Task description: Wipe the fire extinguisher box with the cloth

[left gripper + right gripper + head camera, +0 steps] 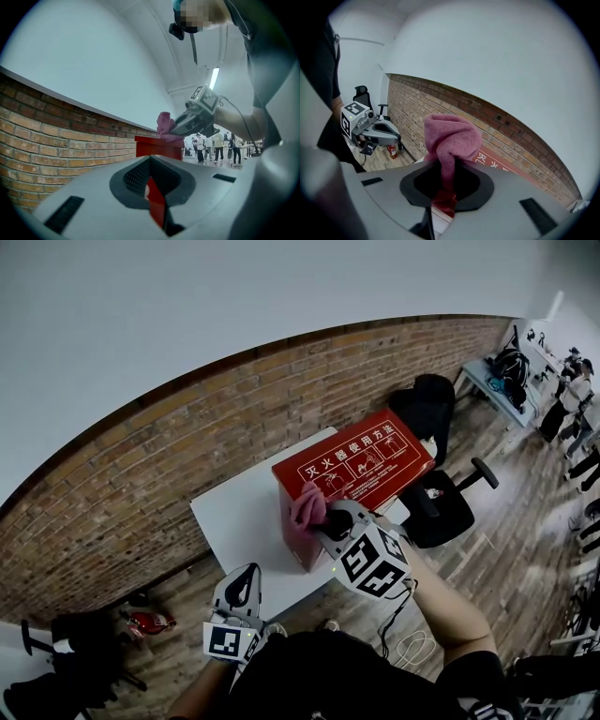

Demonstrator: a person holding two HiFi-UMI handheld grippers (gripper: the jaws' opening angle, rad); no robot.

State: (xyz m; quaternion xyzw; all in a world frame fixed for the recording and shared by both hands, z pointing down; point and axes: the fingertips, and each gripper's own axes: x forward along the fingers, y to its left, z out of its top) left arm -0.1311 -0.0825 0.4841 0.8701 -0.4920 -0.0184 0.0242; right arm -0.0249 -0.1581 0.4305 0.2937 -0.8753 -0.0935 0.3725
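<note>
Between the right gripper's (pixel 447 190) jaws a pink cloth (pixel 451 138) is pinched, its bunched end sticking out past the tips. Cloth pressed on the top near corner of the red fire extinguisher box (pixel 361 465). Box stands on white table (pixel 234 512) beside brick wall (pixel 141 456). Left gripper (pixel 152 194): jaws drawn together, only a thin slit, nothing gripped; held low at the table's near edge, apart from box.

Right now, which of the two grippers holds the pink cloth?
The right gripper: its jaws pinch the pink cloth at the red box. The left gripper holds nothing.
</note>
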